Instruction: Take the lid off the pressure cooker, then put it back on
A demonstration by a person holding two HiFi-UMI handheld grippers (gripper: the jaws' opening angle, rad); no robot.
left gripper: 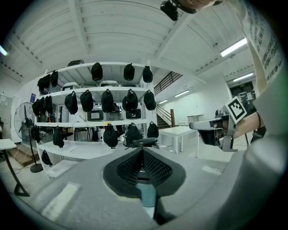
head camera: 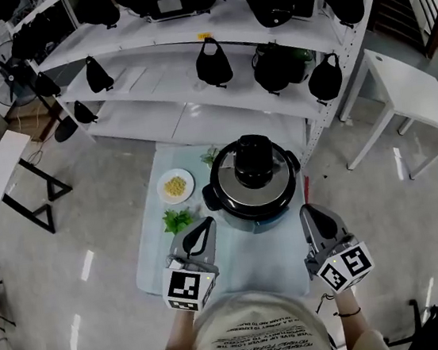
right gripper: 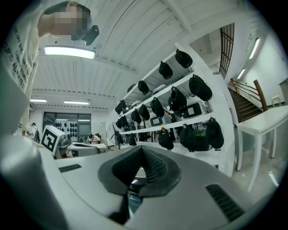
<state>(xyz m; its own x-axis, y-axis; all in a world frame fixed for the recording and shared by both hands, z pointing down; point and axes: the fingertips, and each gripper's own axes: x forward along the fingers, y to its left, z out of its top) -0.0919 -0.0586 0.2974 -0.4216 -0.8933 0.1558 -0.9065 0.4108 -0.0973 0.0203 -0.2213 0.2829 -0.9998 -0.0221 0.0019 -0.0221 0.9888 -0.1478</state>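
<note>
The pressure cooker (head camera: 253, 180) stands on a small pale blue table (head camera: 250, 262), its silver lid (head camera: 230, 193) with a black centre knob (head camera: 253, 160) in place. My left gripper (head camera: 203, 229) hovers at the cooker's near left side, apart from it, jaws shut with nothing between them. My right gripper (head camera: 311, 215) is level with it at the cooker's near right side, also shut and empty. In the left gripper view the shut jaws (left gripper: 143, 152) point at the lid's knob (left gripper: 144, 142), and the right gripper (left gripper: 218, 129) shows at the right. The right gripper view has its shut jaws (right gripper: 143, 152) pointing towards the shelves.
A white plate of yellow grains (head camera: 176, 186) and green leaves (head camera: 177, 219) lie on the table left of the cooker. White shelving (head camera: 189, 70) with several black helmets stands behind. A white table (head camera: 414, 108) is at the right, a fan (head camera: 7, 74) at the far left.
</note>
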